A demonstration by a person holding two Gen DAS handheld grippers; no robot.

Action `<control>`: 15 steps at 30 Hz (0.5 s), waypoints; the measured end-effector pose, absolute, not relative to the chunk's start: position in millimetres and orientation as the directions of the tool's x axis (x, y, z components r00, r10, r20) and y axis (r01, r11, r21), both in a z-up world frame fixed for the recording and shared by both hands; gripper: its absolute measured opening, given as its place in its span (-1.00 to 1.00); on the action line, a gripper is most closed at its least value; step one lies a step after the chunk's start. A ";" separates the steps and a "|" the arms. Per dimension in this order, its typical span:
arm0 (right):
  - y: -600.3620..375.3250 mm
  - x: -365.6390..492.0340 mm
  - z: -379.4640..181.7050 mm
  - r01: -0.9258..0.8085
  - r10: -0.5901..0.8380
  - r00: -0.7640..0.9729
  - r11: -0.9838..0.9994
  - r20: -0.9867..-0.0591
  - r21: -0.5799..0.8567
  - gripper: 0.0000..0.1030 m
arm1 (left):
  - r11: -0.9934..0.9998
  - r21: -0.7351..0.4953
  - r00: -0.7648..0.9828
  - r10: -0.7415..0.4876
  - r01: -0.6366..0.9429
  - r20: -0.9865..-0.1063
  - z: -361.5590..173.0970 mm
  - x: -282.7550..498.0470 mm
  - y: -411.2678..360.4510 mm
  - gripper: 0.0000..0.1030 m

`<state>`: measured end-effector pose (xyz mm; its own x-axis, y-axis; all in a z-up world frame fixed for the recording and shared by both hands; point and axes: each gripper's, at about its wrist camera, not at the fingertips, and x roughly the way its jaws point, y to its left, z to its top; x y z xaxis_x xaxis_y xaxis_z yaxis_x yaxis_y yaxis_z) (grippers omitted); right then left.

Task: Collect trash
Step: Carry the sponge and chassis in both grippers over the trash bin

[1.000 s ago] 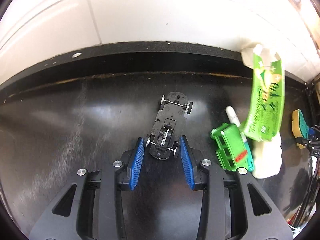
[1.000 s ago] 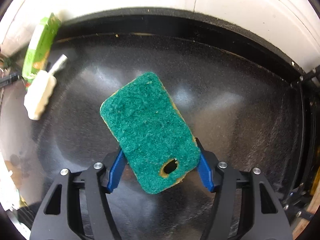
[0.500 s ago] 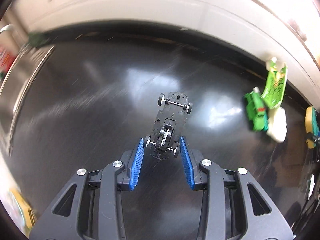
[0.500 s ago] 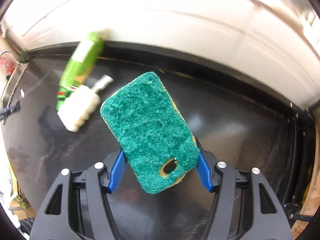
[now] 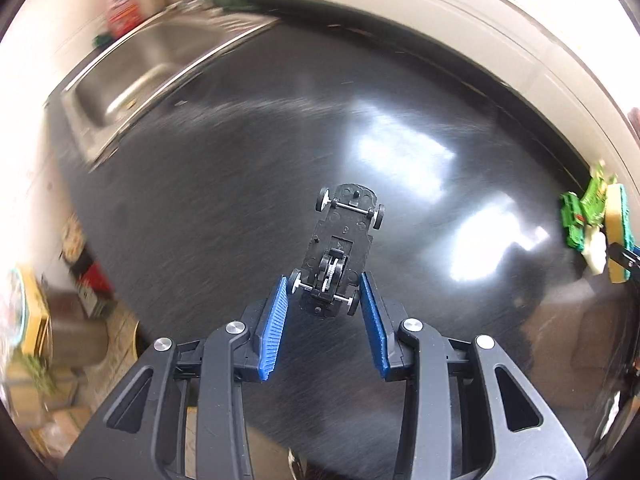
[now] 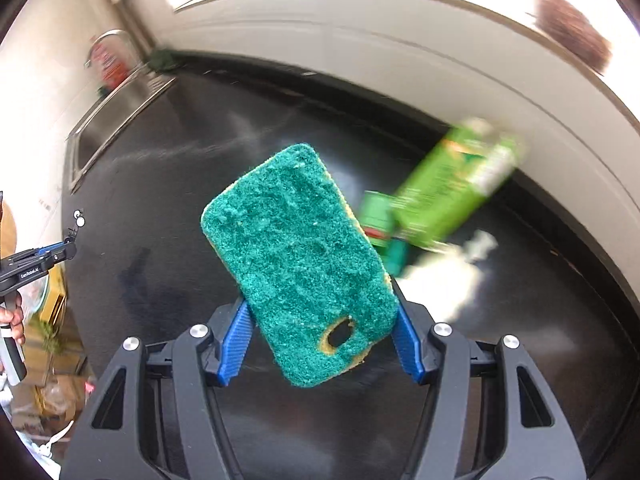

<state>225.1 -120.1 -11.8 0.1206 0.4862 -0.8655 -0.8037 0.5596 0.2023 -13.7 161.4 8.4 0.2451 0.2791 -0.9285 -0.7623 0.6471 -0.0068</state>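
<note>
The left hand-held gripper [image 5: 323, 314] is clamped on a toy car chassis [image 5: 343, 248], long axis pointing away; the right hand-held gripper [image 6: 322, 334] grips a green scouring sponge [image 6: 298, 260] likewise. Beyond the sponge, a green carton [image 6: 456, 184] remains on the black tabletop [image 6: 180, 200], nearer the right.

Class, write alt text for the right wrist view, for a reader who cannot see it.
The right gripper holds a worn green sponge with a hole, above a black counter. Behind it lie a blurred green packet and white scraps.
</note>
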 end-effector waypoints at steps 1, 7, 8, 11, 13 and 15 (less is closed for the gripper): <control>-109.4 216.0 -15.6 -0.816 0.489 0.104 0.539 -0.866 0.207 0.18 | 0.633 -0.006 0.239 0.283 -0.774 -0.929 6.8 -20.7 163.9 -0.30; -28.4 150.6 -22.0 -0.901 0.484 0.001 0.380 -0.875 0.209 0.18 | 0.498 -0.016 0.192 0.304 -0.867 -0.933 2.8 -100.7 179.4 -0.30; -15.1 136.6 -22.6 -0.913 0.480 -0.016 0.349 -0.877 0.208 0.18 | 0.478 -0.017 0.184 0.306 -0.878 -0.934 1.7 -113.2 181.7 -0.30; 18.1 93.6 -23.8 -0.941 0.470 -0.064 0.265 -0.880 0.210 0.18 | 0.403 -0.017 0.156 0.313 -0.915 -0.937 -1.3 -156.7 188.1 -0.30; 36.1 66.5 -24.4 -0.955 0.461 -0.093 0.209 -0.882 0.209 0.18 | 0.364 -0.020 0.143 0.316 -0.931 -0.938 -2.6 -181.2 190.0 -0.30; 57.8 35.3 -24.9 -0.967 0.449 -0.122 0.146 -0.885 0.208 0.18 | 0.319 -0.022 0.129 0.320 -0.947 -0.939 -4.2 -206.1 191.6 -0.30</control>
<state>35.3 57.8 -24.9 -0.1225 0.4493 -0.8849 -0.9671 0.1465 0.2082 -206.1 191.6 -4.2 0.1295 0.3198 -0.9386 -0.9474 0.3193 -0.0219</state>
